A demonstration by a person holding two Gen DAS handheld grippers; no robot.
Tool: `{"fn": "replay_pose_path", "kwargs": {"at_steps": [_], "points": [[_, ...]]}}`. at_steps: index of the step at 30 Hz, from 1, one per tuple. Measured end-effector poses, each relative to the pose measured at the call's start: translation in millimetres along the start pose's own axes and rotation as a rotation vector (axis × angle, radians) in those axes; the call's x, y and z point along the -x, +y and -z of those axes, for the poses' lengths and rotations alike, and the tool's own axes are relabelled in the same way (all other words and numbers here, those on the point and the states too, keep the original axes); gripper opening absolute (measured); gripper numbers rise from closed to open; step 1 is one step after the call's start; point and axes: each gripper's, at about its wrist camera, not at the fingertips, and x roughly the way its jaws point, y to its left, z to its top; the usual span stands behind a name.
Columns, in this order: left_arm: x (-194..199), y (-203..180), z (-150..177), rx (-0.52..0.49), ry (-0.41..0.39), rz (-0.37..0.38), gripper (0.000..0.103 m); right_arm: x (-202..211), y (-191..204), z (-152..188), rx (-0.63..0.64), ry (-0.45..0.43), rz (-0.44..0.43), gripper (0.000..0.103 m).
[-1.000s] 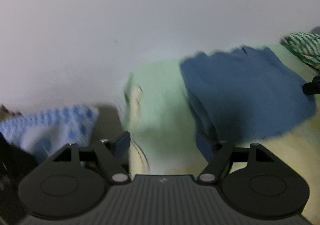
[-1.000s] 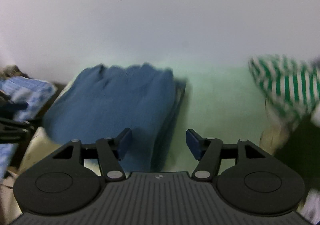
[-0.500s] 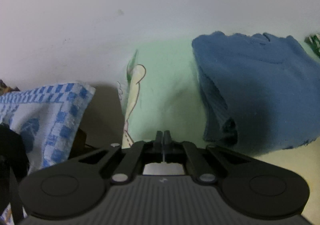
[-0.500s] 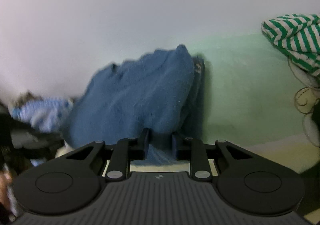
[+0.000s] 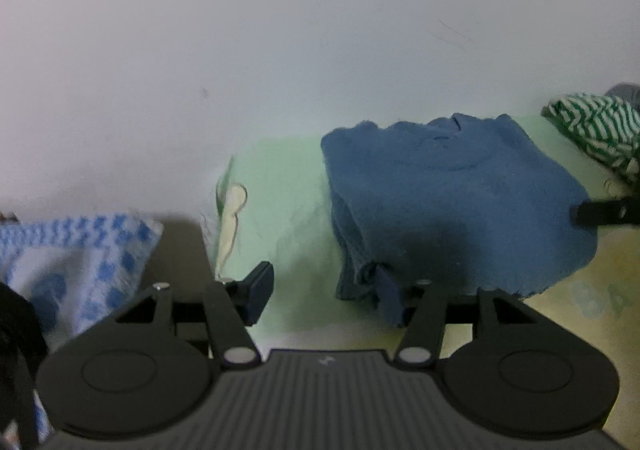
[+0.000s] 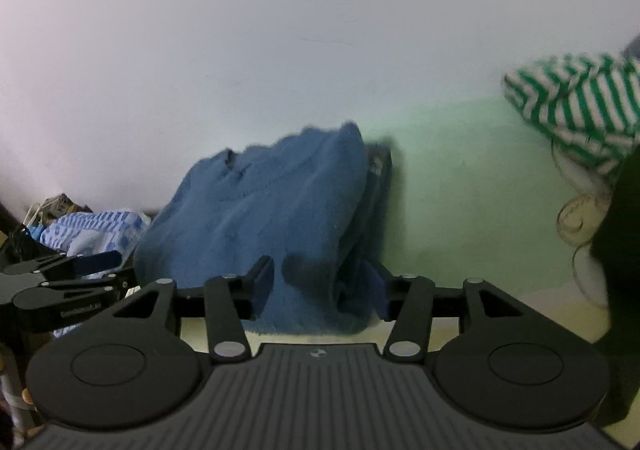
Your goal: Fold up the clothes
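While the folded blue sweater [image 5: 452,205] lies on the pale green sheet [image 5: 280,209] close to the white wall [image 5: 280,29], both grippers stand at its near edge. The left gripper [image 5: 325,296] has just been opening; its fingers [image 5: 259,287] are released, with only sheet between them. The right gripper [image 6: 323,288] has also just been opening, its fingers [image 6: 262,282] spread on both sides of the sweater's hem without pressing it. A green striped garment [image 6: 576,109] lies well apart at the right, a blue checked cloth [image 5: 76,250] at the left.
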Motion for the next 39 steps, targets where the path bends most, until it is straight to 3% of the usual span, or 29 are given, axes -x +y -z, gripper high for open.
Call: {"fn": "replay_pose_path", "kwargs": {"at_steps": [1, 3, 5, 6, 11, 12, 13, 14, 15, 17, 23, 25, 28, 32, 35, 38, 39], "points": [[4, 4, 1, 0.006, -0.003, 0.008, 0.069, -3, 0, 2, 0.004, 0.011, 0.001, 0.053], [19, 13, 6, 0.009, -0.03, -0.009, 0.077, -5, 3, 7, 0.028, 0.017, 0.011, 0.053], [31, 19, 9, 0.014, -0.049, 0.003, 0.076, -11, 4, 9, 0.027, 0.034, -0.008, 0.044], [35, 20, 10, 0.014, -0.051, 0.027, 0.075, -14, 4, 11, 0.022, 0.045, -0.02, 0.034], [17, -7, 9, -0.042, -0.034, 0.059, 0.075, -28, 21, 17, 0.067, 0.045, 0.011, 0.03], [9, -13, 10, -0.045, -0.023, 0.071, 0.071, -27, 21, 17, 0.067, 0.045, 0.013, 0.03], [1, -17, 10, -0.046, -0.012, 0.086, 0.051, -27, 21, 16, 0.066, 0.046, 0.016, 0.03], [-8, -22, 11, -0.047, 0.0, 0.1, 0.041, -26, 21, 16, 0.064, 0.046, 0.018, 0.029], [-11, -25, 12, -0.045, 0.005, 0.102, 0.035, -26, 19, 14, 0.052, 0.048, 0.016, 0.028], [-16, -29, 14, -0.04, 0.012, 0.1, 0.034, -26, 14, 12, 0.026, 0.052, 0.013, 0.027], [-9, -18, 17, -0.05, 0.029, 0.126, 0.039, -32, 8, 12, 0.009, 0.045, 0.024, 0.032], [1, -17, 17, -0.064, 0.019, 0.094, 0.04, -28, 7, 13, 0.002, 0.041, 0.036, 0.038], [13, -25, 19, -0.087, 0.017, -0.024, 0.042, -6, 6, 16, -0.015, -0.017, 0.069, 0.043], [12, -36, 23, -0.045, 0.064, -0.064, 0.044, 12, 28, 30, 0.13, -0.063, 0.197, 0.042], [13, -45, 27, -0.016, 0.076, -0.082, 0.049, 13, 41, 40, 0.176, -0.022, 0.231, 0.042], [17, -54, 29, -0.008, 0.077, -0.099, 0.062, 14, 47, 49, 0.162, -0.01, 0.261, 0.043], [19, -57, 30, -0.01, 0.073, -0.107, 0.072, 14, 48, 50, 0.146, -0.003, 0.27, 0.045]]}}
